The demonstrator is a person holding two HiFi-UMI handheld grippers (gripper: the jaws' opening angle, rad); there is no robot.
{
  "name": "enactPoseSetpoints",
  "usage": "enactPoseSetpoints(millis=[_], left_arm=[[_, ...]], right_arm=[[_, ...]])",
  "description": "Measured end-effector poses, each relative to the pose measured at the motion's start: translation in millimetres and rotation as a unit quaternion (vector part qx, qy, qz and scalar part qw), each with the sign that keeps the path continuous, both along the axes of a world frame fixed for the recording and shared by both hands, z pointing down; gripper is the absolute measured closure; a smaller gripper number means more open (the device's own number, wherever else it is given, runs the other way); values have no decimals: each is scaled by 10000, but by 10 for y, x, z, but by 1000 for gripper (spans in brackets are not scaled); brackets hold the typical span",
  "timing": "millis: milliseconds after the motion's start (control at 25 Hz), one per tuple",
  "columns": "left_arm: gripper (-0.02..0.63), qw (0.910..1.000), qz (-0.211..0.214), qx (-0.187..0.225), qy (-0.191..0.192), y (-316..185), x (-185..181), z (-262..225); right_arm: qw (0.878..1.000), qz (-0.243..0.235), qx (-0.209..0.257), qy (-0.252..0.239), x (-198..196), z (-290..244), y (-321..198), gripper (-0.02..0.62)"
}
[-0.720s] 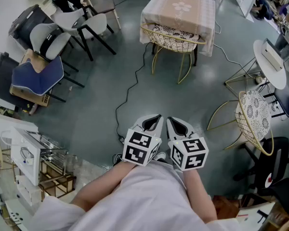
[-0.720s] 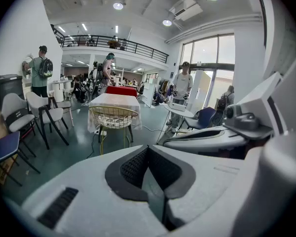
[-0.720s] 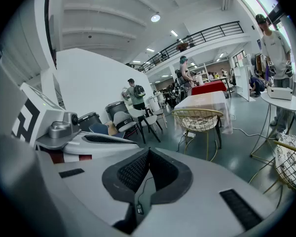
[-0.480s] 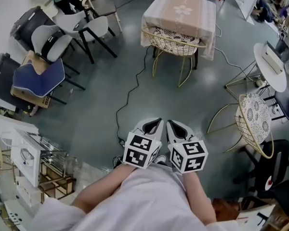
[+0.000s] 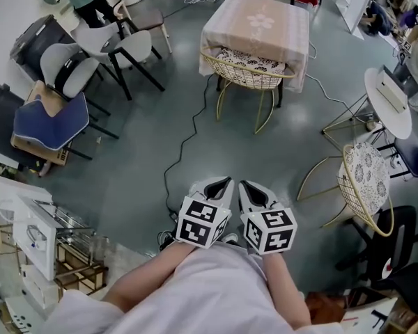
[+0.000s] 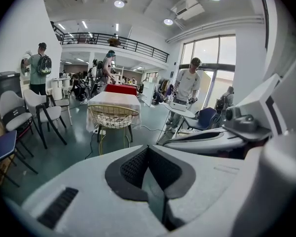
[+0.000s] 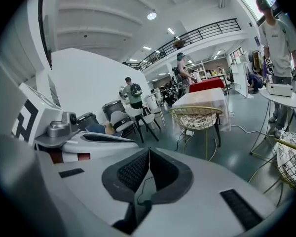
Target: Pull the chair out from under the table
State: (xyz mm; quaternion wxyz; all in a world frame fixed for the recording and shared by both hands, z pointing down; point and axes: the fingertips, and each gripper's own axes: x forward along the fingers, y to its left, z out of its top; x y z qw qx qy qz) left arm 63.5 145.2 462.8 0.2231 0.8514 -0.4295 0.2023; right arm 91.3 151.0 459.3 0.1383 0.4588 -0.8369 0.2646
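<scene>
A gold wire chair (image 5: 248, 72) with a patterned cushion is tucked under the near edge of a small table (image 5: 258, 18) draped in a pale pink cloth. It shows ahead in the left gripper view as the chair (image 6: 113, 116) and in the right gripper view as the chair (image 7: 197, 117). My left gripper (image 5: 227, 181) and right gripper (image 5: 241, 184) hover side by side close to my body, well short of the chair. Both are shut, with nothing between their jaws.
A black cable (image 5: 184, 141) trails across the grey floor from the table toward me. White and black chairs (image 5: 108, 47) and a blue-cushioned one (image 5: 45, 120) stand at left. A second gold chair (image 5: 366, 179) and a round white table (image 5: 389, 96) stand at right. People (image 6: 190, 90) stand further back.
The view has shifted slightly, with the table and chair a little nearer the top and the grippers a bit lower; both grippers stay shut and together.
</scene>
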Motion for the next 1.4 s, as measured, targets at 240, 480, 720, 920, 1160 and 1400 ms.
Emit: enactPoseSetpoints(millis=[240,480,720,920,1160,1400], left_arm=[[601,9999,121,-26,67,-385,-63,6],[601,9994,294,-113,120,-818,-211,46],[601,9984,464,-214,224,-1260,-398,23],[601,9970,656,-252,314,-1660,-542,-9],[601,9957,780,-292,396,-2137,-748,-10],[601,9945,886,-273,494,-2493,-916,-42]], right_arm=[[9998,149,-33,117,-57,20,-361,591],[9992,342,-100,196,-198,44,-769,591],[9978,569,-192,299,-374,16,-1177,591],[9961,741,-260,406,-535,2,-1549,591],[9944,903,-247,484,-727,-42,-2016,591],[9927,965,-267,677,-897,-35,-2342,591]])
